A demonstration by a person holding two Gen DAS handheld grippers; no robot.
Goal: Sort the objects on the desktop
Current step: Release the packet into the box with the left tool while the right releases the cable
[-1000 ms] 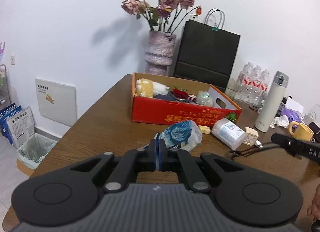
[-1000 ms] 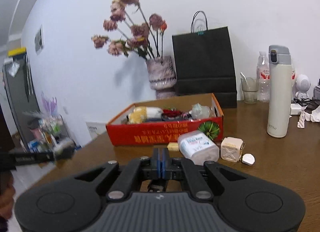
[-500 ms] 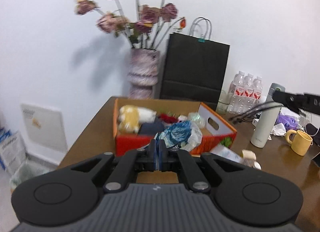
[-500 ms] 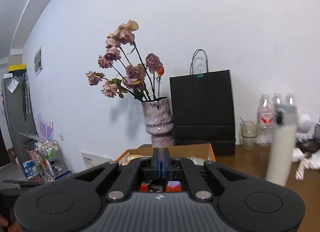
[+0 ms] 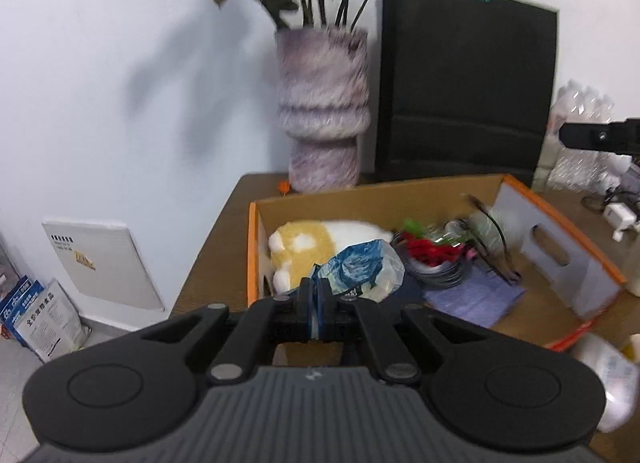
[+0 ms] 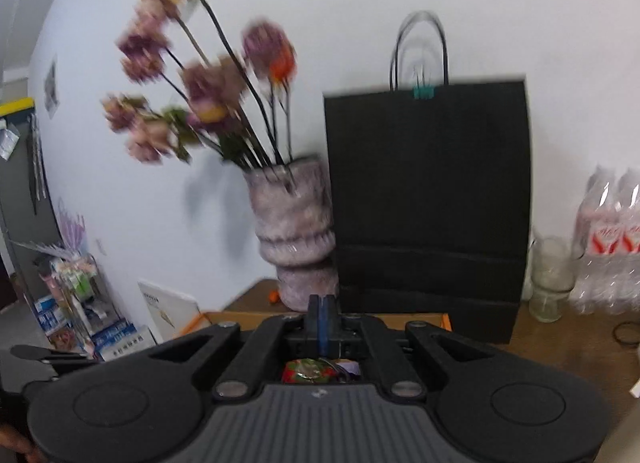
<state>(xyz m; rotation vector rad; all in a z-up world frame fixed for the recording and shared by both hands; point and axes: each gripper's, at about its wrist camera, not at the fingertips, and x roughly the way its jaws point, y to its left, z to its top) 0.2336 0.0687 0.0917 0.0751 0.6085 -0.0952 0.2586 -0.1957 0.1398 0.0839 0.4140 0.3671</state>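
My left gripper is shut on a blue-and-white plastic bag and holds it over the near left part of the orange cardboard box. The box holds a yellow-and-white plush toy, a red item, coiled cable and a purple sheet. My right gripper is shut with nothing between its fingers, above the box's far edge; a red wrapped item shows below it. The right gripper's tip also shows in the left wrist view.
A purple vase with dried roses and a black paper bag stand behind the box. Water bottles and a glass are at the right. A white pack lies right of the box.
Both grippers have moved forward and up towards the box. The left one carried the bag from the table to above the box interior. The right one stays shut.
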